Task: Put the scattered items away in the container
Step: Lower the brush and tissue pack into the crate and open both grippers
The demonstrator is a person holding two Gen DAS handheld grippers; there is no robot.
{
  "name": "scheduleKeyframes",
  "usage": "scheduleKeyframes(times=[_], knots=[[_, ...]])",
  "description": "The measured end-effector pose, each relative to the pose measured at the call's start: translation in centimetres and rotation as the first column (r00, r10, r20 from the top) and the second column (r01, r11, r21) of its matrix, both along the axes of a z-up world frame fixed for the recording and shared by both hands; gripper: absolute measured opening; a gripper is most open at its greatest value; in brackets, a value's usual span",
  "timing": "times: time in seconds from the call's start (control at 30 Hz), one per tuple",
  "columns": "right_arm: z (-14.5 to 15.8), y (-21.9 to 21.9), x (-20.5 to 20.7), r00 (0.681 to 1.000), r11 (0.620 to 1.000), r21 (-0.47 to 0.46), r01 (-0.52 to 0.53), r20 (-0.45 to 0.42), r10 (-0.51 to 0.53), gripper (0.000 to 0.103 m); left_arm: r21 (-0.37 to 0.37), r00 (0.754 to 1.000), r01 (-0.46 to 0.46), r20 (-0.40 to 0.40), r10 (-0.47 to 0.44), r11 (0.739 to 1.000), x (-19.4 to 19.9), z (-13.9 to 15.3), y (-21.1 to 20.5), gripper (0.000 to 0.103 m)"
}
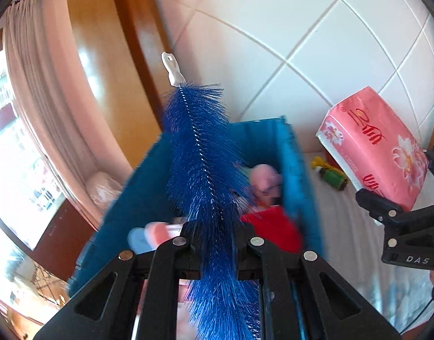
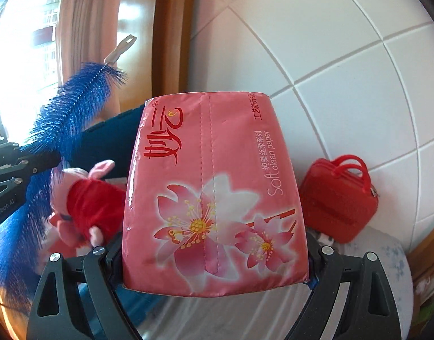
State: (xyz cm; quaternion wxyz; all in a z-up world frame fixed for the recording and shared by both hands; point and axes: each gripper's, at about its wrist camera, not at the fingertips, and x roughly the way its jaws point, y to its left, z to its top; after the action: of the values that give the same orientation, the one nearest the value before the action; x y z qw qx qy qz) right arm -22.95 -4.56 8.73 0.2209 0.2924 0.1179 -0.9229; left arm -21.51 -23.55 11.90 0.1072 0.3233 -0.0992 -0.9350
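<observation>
Both loads hang above the blue container (image 1: 296, 153). The left hand-held gripper (image 1: 217, 243) is clamped on the blue bottle brush (image 1: 202, 153); the right hand-held gripper (image 2: 214, 266) grips the pink tissue pack (image 2: 214, 187) across its width. Each should probably be lowered inside before release. The brush's long axis runs far-left, white tip (image 1: 171, 68) away; the pack's runs away from the gripper.

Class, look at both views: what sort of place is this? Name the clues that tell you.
Probably a room in a home. Clues: a white tiled wall, a curtain by a bright window, wooden trim, and household things such as a tissue pack and a blue bin of toys.
</observation>
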Motion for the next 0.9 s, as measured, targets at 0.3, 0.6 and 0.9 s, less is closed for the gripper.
scheduleKeyframes(times=[0.3, 0.6, 0.9], knots=[[-0.4, -15.0, 2.8, 0.997, 1.0, -0.022, -0.005, 0.081, 0.007, 0.091, -0.013, 0.99, 0.032, 0.138, -0.03, 0.999, 0.2, -2.9, -13.3, 0.012], [-3.4, -21.0, 6.0, 0.995, 0.993, 0.119, 0.012, 0.095, -0.023, 0.091, 0.023, 0.946, 0.079, 0.313, -0.083, 0.997, -3.5, -9.3, -17.7, 0.013], [-7.6, -18.9, 5.7, 0.968, 0.971, 0.23, 0.058, 0.224, -0.111, 0.091, 0.043, 0.932, 0.092, 0.349, -0.101, 0.995, -6.7, -12.0, -16.8, 0.017]])
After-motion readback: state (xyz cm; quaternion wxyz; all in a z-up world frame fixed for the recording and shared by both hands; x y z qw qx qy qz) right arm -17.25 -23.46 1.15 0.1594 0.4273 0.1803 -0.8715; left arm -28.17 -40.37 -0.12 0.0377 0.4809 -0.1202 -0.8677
